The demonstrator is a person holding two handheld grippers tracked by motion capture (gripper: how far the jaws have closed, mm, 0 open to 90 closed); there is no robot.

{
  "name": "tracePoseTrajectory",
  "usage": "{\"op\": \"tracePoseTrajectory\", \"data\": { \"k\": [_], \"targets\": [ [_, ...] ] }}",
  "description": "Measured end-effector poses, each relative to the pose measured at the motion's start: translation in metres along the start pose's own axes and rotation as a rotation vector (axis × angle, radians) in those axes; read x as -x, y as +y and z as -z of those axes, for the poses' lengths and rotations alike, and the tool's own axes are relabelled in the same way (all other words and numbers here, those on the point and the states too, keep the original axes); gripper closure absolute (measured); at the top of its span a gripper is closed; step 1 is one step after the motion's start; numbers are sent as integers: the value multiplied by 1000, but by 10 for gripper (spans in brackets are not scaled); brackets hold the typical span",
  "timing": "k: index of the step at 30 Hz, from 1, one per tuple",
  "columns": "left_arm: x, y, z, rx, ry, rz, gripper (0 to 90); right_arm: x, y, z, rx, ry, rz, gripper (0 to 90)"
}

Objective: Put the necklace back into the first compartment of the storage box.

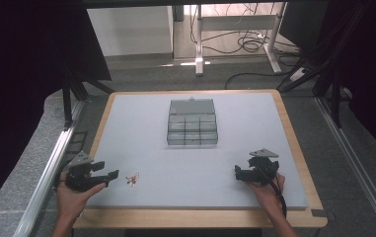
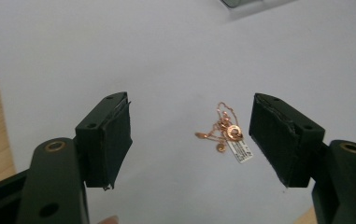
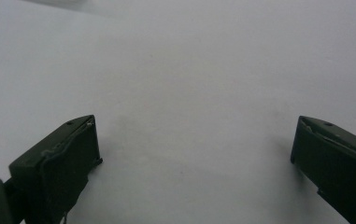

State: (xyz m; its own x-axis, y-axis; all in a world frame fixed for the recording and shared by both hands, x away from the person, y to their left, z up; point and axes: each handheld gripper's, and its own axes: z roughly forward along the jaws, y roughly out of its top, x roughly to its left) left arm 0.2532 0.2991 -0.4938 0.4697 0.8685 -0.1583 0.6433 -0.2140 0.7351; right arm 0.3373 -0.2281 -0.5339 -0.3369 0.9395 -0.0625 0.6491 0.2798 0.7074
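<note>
Figure: my left claw stands wide open and empty near the counter's front-left corner. A rose-gold necklace with a small white tag lies loose on the grey surface just ahead of it, closer to one pad than the other. My right claw, likewise wide open and empty, rests near the front-right corner. A clear compartment box sits toward the centre back, lid raised. Risk, as I judge it: closing off-centre may pinch only the tag or a single strand, so the fine chain slips, drags or tangles as I lift.
</note>
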Motion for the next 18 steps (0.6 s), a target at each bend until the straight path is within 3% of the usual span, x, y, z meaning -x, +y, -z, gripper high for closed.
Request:
{"op": "tracePoseTrajectory", "data": {
  "k": [9, 15, 18],
  "targets": [
    [19, 8, -10, -64, -49, -88, 395, 0, 0, 0, -1, -1, -1, 10],
    [27, 9, -28, -142, -70, -119, 467, 0, 0, 0, -1, -1, -1, 10],
    [30, 9, -38, -184, -62, -143, 479, 0, 0, 0, -1, 0, -1, 10]
  ]
}}
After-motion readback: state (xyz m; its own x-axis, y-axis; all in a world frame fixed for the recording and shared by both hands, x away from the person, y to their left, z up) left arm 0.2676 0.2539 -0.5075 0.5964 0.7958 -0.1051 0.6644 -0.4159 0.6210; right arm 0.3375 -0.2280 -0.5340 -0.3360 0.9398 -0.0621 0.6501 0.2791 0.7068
